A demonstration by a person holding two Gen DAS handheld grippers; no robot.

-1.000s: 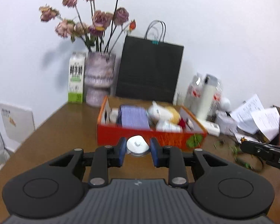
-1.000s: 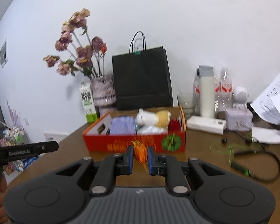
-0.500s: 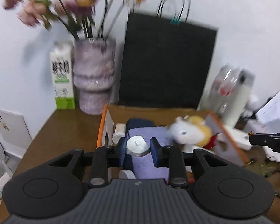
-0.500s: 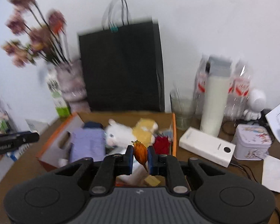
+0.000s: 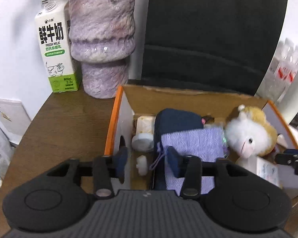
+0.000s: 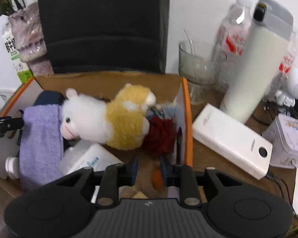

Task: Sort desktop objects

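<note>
Both tools hang over the orange box, jaws parting.

The left tool (image 5: 147, 163) has just been opening; its jaws stand fairly wide, and the small white cap (image 5: 142, 165) sits loose in the gap, touching neither pad that I can see, over the box's left end. The right tool (image 6: 148, 170) has just been opening too, narrower, with the little orange piece (image 6: 156, 179) blurred beside its right pad; I cannot tell if it still touches. The orange box (image 6: 188, 119) on the counter (image 5: 59, 123) holds a lilac cloth pouch (image 5: 190, 144), a plush sheep (image 6: 109, 121) at twelve o'clock from the right tool, and a dark red flower (image 6: 161, 134). A white power bank (image 6: 230, 138) lies at two o'clock, outside the box.
</note>
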